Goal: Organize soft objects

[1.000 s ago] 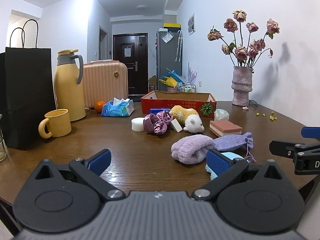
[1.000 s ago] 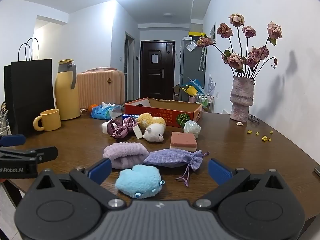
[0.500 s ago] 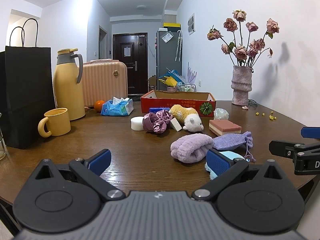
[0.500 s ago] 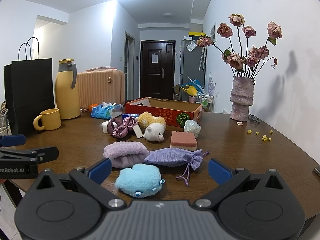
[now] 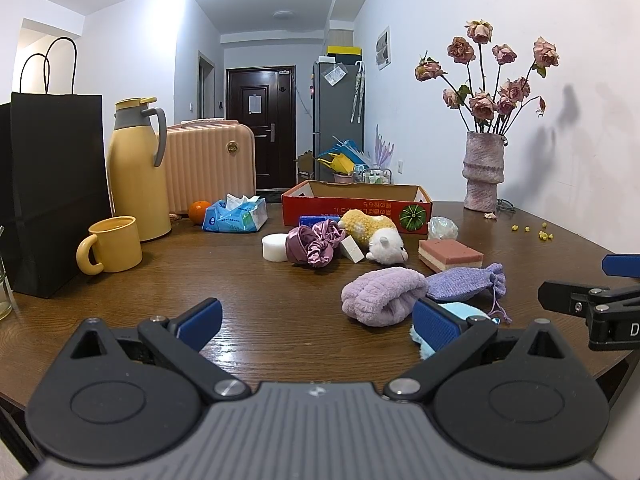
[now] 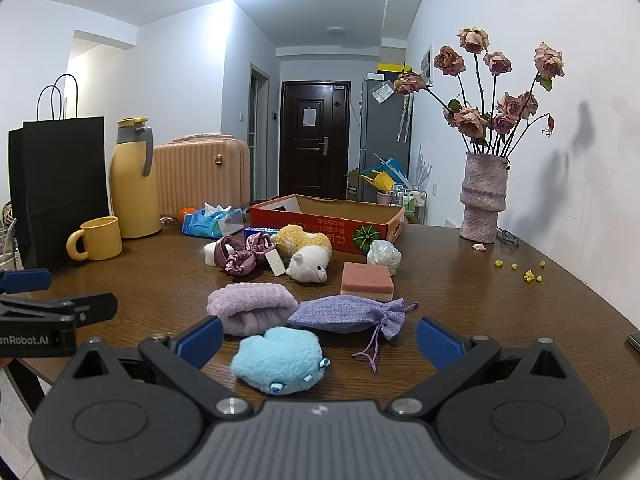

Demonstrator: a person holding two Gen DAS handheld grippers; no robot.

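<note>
Both my pairs of fingers are spread wide and hold nothing. My right gripper [image 6: 318,342] hovers low at the near edge of the worktop [image 6: 480,300], and the blue plush [image 6: 280,354] lies straight ahead, just left of centre inside the gap between my right fingers [image 6: 438,342], resting on the wood and touching neither pad. Its long axis runs crosswise to my reach, with the small eyes turned toward me. Just beyond it sit the lilac fleece roll [image 6: 250,308], ahead and to the left, and the purple drawstring pouch [image 6: 348,314], ahead and slightly right, its cords trailing toward me. Farther ahead are the pink sponge [image 6: 366,282], the white and yellow plush [image 6: 308,256] and the purple scrunchie [image 6: 242,254], with the open cardboard box [image 6: 328,220] behind them all.

My left gripper [image 5: 316,322] faces bare wood; for it the same plush [image 5: 464,312] lies off to the right, mostly hidden behind its right finger [image 5: 436,322]. So I judge my right hand the nearer one: a short push forward and a squeeze across the plush's short side should take it, and the box looks the likely place for it.
</note>
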